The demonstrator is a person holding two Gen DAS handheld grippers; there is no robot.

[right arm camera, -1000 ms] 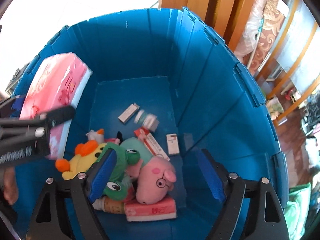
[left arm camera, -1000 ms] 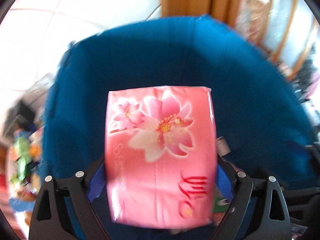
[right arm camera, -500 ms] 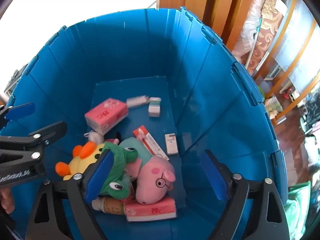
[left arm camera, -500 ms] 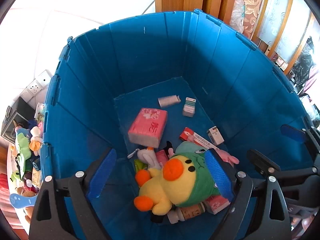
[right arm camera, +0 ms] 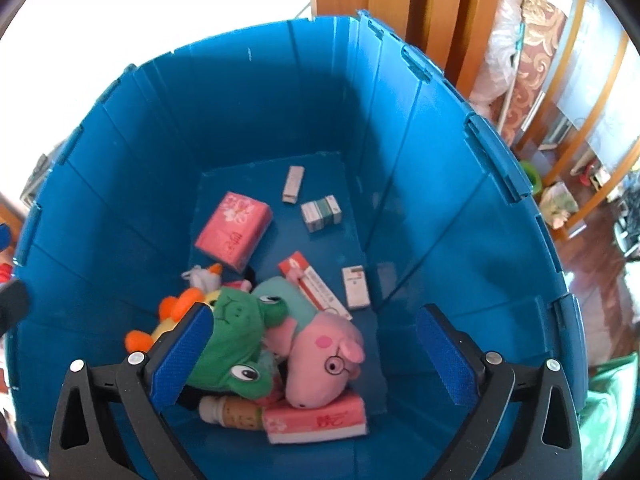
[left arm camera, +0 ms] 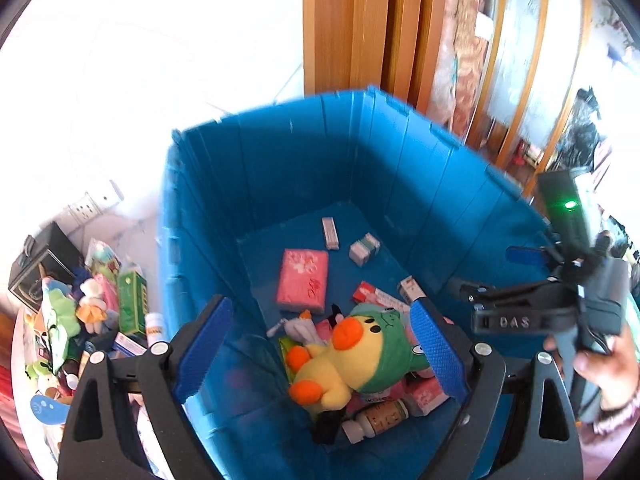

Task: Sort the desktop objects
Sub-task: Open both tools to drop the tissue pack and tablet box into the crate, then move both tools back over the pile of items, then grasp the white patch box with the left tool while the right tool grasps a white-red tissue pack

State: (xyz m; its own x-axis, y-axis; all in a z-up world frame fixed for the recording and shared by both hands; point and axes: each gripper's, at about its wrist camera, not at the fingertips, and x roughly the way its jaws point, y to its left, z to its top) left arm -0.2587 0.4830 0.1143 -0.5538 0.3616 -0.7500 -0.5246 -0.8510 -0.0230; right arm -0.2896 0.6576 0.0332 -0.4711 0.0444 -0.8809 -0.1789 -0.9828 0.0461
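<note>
A pink tissue pack [left arm camera: 303, 282] [right arm camera: 234, 230] lies flat on the floor of the deep blue bin [left arm camera: 280, 168] [right arm camera: 240, 112]. My left gripper [left arm camera: 320, 344] hangs open above the bin's near rim, nothing between its pads. My right gripper [right arm camera: 312, 356] hovers over the bin with its jaws opening and nothing gripped; in the left wrist view it [left arm camera: 500, 272] shows at the right. Below lie a yellow duck plush in a green hood [left arm camera: 352, 364] [right arm camera: 228, 320], a pink pig plush [right arm camera: 320, 348], a bottle [left arm camera: 376, 420] and several small boxes.
Left of the bin a table holds a heap of toys and boxes [left arm camera: 80, 312], with a white power strip [left arm camera: 92, 204] behind it. Wooden panels [left arm camera: 348, 24] rise beyond the bin. A person's hand [left arm camera: 608, 364] holds the right gripper.
The left gripper opened and let go of the pink tissue pack, which dropped to the bin floor. It then rose and drew back. The right gripper's jaws spread wider.
</note>
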